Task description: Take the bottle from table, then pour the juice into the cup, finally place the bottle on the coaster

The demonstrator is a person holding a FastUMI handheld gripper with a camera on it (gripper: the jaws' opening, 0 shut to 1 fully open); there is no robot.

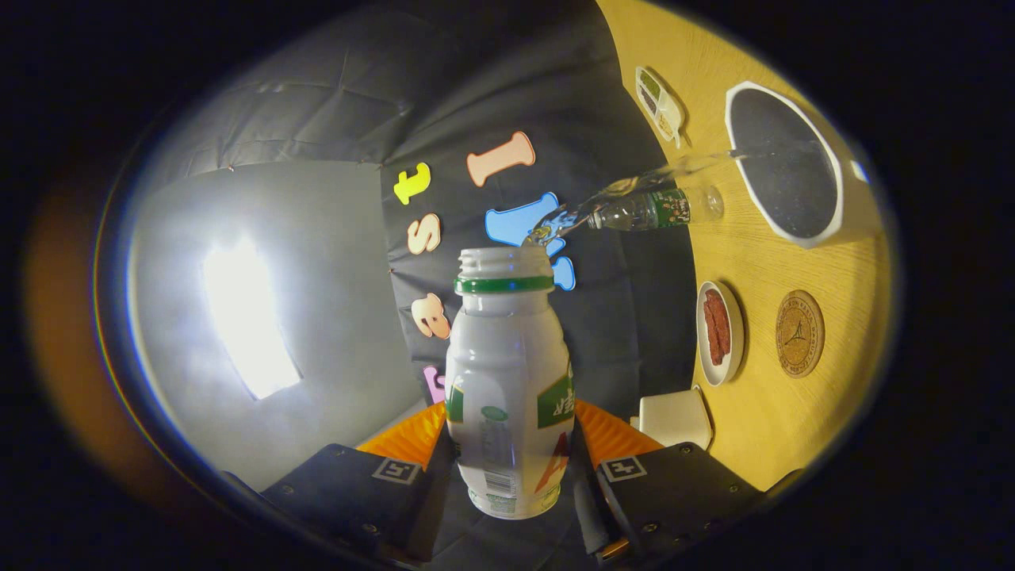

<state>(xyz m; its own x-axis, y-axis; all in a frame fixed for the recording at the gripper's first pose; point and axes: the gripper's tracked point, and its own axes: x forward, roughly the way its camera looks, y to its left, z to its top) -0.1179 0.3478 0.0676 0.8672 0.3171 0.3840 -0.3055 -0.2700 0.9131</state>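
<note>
The hand-held gripper (pixel 507 468) clamps both fingers on the tilted bottle (pixel 507 381), whose liquid stream (pixel 634 186) arcs into the cup (pixel 785 162)

White plastic bottle (pixel 507 381) with green neck ring, uncapped, tipped sideways between the fingers, streaming liquid into white octagonal cup (pixel 785 162); round cork coaster (pixel 799 333) beyond.

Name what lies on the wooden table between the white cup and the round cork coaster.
In the gripper view, nothing: bare wooden table separates the white cup from the round cork coaster.
</note>
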